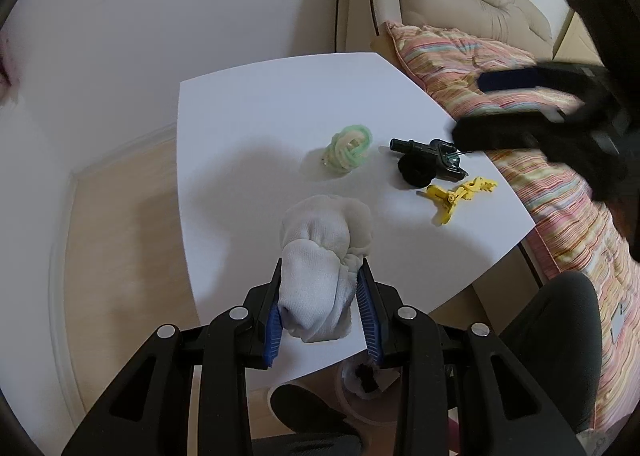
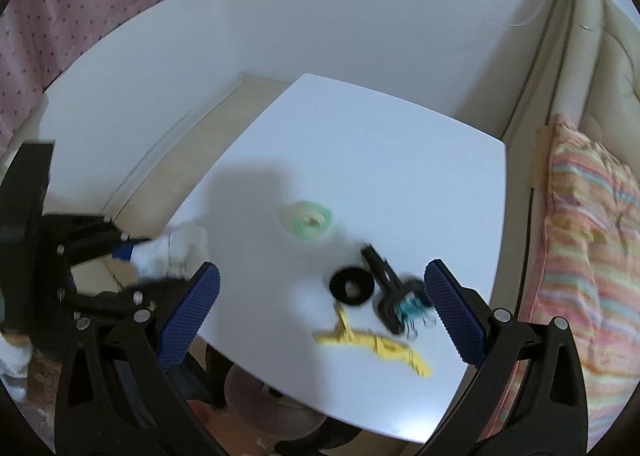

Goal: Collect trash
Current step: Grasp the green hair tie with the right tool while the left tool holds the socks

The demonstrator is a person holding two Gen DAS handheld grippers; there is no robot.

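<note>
My left gripper is clamped on a bundled white sock at lower centre of the left wrist view, the blue pads pressing its sides and holding it over the near edge of the white table. So I judge the step in hand is carrying this piece to the bin, whose rim shows under the table edge at the bottom of the right wrist view. My right gripper hangs spread wide and empty over the black plastic toy and the yellow clip, low and right of centre; the green-and-cream coil lies near the middle. Next I must bring the sock over the bin and release, then lower the right jaws around one small piece.
</note>
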